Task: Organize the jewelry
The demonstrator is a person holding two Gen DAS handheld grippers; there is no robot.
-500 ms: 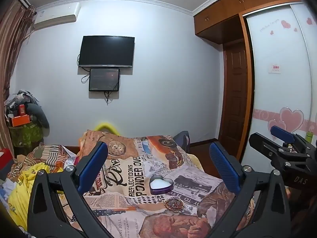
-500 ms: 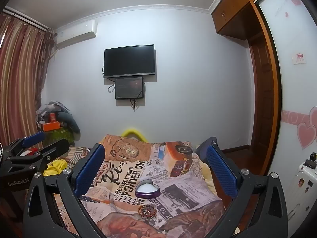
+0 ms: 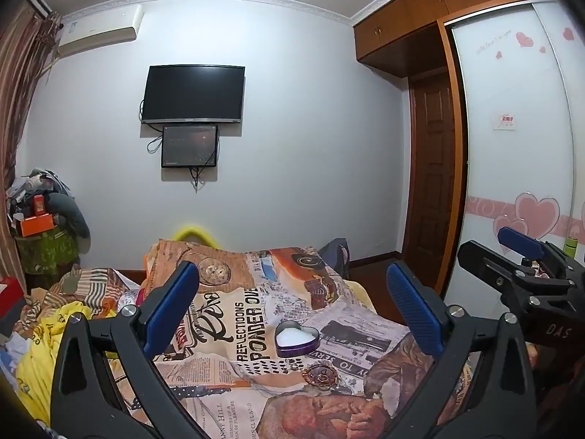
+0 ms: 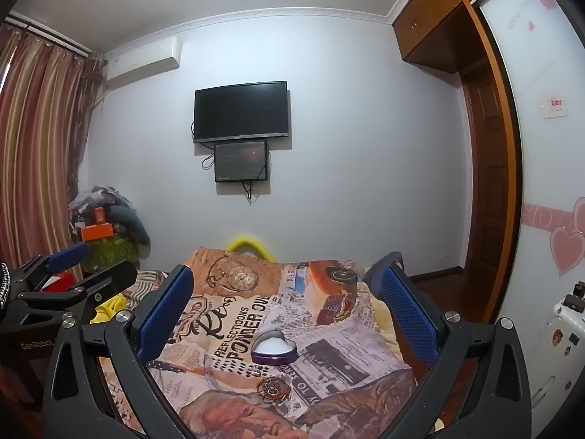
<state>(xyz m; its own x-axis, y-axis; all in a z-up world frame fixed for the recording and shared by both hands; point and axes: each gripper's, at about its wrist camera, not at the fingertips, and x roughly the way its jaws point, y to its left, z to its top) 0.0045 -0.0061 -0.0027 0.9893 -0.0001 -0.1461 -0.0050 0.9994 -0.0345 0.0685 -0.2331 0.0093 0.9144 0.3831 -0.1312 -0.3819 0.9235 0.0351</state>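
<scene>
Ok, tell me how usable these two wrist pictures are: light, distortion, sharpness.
Left wrist view: even indoor light, strong fisheye bending of the wardrobe, dark corners; heart-shaped tin sharp. Right wrist view: same bending at the curtain, no glare on the TV; jewelry piece small, detail unclear.

A bed (image 3: 226,333) draped in a newspaper-print cover carries an open heart-shaped purple tin (image 3: 296,340) and, just in front of it, coiled coppery jewelry (image 3: 321,374); yellow clothing (image 3: 40,351) lies at its left side.

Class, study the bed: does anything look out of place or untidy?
Yes. The jewelry piece lies loose on the printed bedspread, just in front of the open heart-shaped tin rather than inside it.
</scene>
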